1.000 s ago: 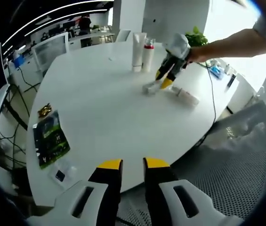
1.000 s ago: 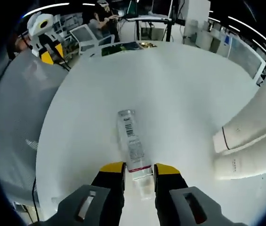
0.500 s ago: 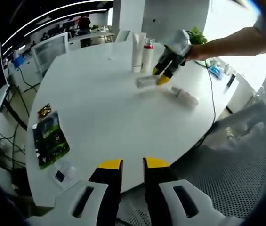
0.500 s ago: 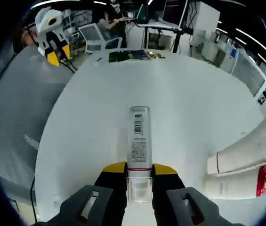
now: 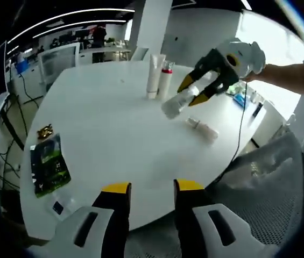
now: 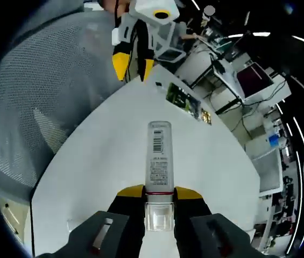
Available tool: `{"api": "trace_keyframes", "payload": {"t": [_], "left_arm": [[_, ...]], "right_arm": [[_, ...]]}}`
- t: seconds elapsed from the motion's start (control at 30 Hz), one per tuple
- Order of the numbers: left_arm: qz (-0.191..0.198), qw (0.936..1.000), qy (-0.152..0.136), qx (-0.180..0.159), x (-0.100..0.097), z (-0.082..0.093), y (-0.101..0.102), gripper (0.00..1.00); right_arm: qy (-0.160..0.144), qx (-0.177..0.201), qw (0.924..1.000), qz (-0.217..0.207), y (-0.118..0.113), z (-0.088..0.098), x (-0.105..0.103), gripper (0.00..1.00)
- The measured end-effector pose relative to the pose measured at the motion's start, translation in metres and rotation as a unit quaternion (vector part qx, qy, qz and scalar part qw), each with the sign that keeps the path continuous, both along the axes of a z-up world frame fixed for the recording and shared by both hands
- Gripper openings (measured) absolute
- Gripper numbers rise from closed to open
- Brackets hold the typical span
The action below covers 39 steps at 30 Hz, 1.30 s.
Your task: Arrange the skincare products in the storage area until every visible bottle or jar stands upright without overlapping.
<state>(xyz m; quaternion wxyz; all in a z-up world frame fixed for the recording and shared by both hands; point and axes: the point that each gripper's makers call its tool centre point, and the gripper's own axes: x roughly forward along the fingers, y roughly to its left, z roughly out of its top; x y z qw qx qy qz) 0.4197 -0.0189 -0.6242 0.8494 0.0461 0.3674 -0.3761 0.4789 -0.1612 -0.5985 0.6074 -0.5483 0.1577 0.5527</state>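
Observation:
My right gripper (image 6: 160, 193) is shut on the capped end of a clear bottle (image 6: 158, 156) with a barcode label, which points away from the camera above the white table (image 6: 108, 161). In the left gripper view that gripper (image 5: 199, 90) holds the bottle (image 5: 176, 102) tilted in the air over the table's far side. Behind it a white tube (image 5: 154, 74) and a red-capped bottle (image 5: 165, 78) stand upright side by side. Another small bottle (image 5: 203, 129) lies on its side nearby. My left gripper (image 5: 152, 188) hangs open over the table's near edge, and it appears again (image 6: 133, 58) in the right gripper view.
A green packet (image 5: 47, 165) and a small gold object (image 5: 44, 130) lie at the table's left edge (image 5: 28, 156). A grey mesh chair (image 5: 270, 177) stands right of the table. A person's arm (image 5: 286, 75) reaches in from the right. Desks and monitors fill the room behind.
My right gripper closed on the lying bottle and lifted it off the table, tilting it up. The left gripper's jaws stand slightly wider; both cameras have shifted.

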Motion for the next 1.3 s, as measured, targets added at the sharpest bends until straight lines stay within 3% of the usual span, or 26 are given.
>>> {"api": "trace_keyframes", "payload": {"t": [0.1,0.3,0.43,0.73,0.9,1.3], "left_arm": [[0.0,0.9999,0.01,-0.001,-0.002,-0.002,-0.001,0.31],[0.013,0.9999,0.008,-0.007,0.001,0.0,0.0,0.33],[0.018,0.9998,0.008,-0.003,0.002,0.0,0.002,0.33],[0.034,0.9993,0.009,-0.014,0.004,0.003,0.006,0.32],[0.031,0.9992,0.012,-0.022,0.003,0.004,0.003,0.31],[0.029,0.9993,0.005,-0.025,0.004,0.006,0.003,0.3]], "right_arm": [[-0.013,-0.009,0.9998,0.011,0.008,0.002,-0.01,0.11],[-0.008,0.002,0.9999,0.005,0.017,0.009,-0.022,0.11],[-0.009,0.005,0.9999,0.002,0.019,0.014,-0.024,0.11],[-0.031,-0.045,0.9981,0.03,0.021,0.013,-0.028,0.12],[-0.039,-0.04,0.9977,0.04,0.03,0.024,-0.026,0.12],[-0.055,-0.045,0.9964,0.047,0.034,0.03,-0.031,0.12]]}}
